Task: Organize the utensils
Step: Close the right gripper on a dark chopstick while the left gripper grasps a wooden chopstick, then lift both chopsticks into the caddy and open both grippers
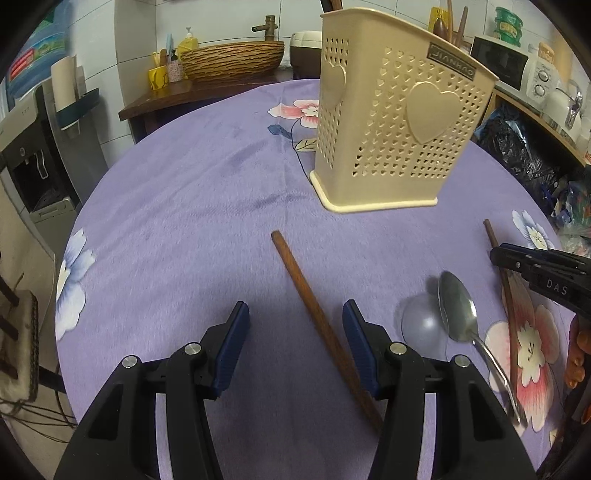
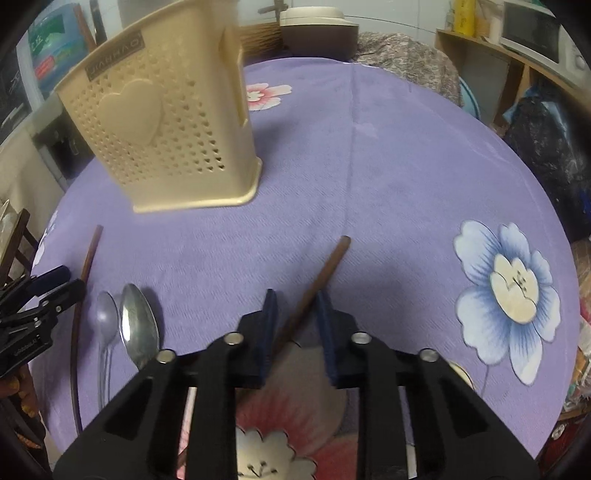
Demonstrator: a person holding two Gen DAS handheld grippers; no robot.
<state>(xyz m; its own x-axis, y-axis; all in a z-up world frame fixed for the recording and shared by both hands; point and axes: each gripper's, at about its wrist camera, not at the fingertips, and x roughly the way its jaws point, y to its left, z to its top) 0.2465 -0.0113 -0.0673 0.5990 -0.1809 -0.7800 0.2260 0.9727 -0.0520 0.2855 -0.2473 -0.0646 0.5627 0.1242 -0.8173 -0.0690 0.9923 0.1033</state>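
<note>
A beige perforated utensil holder [image 1: 399, 122] [image 2: 162, 122] stands upright on the purple flowered cloth. One wooden chopstick [image 1: 321, 325] lies on the cloth between my left gripper's [image 1: 295, 306] open fingers, close to the right pad, with nothing pressing on it. A second chopstick [image 2: 325, 273] [image 1: 511, 314] runs slantwise between my right gripper's [image 2: 296, 295] pads, which stand narrow around it with a slit still showing on its left side. A metal spoon [image 1: 456, 310] [image 2: 138, 328] and a grey spoon [image 1: 421, 325] [image 2: 107, 317] lie side by side between the two chopsticks.
The round table's edge [image 2: 554, 236] curves close on the right, with black bags [image 2: 546, 147] beyond it. A rice cooker [image 2: 314, 26] and a woven basket [image 1: 232, 59] sit behind the table. A water dispenser [image 1: 37, 166] stands to the left.
</note>
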